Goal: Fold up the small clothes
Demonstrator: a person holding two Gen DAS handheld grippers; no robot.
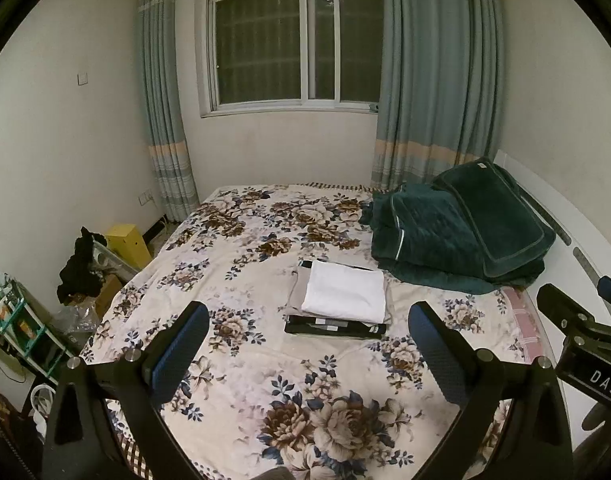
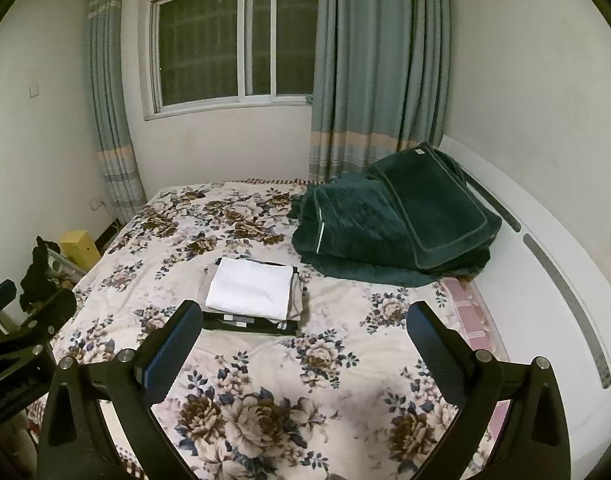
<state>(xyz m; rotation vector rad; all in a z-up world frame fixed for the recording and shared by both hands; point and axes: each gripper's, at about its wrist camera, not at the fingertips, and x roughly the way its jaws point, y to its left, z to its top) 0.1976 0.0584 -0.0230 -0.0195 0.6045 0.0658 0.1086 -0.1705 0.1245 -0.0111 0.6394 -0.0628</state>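
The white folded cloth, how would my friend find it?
Look at the flowery bed under the window. Near its middle sits a small stack of folded clothes, left of the dark green blanket. The white folded cloth lies on top, the only plain white piece.

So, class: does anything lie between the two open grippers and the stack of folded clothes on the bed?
Nothing visible does. Between the left gripper, the right gripper and the stack lies only bare floral bedspread. The green blanket sits beyond the stack, to its right.
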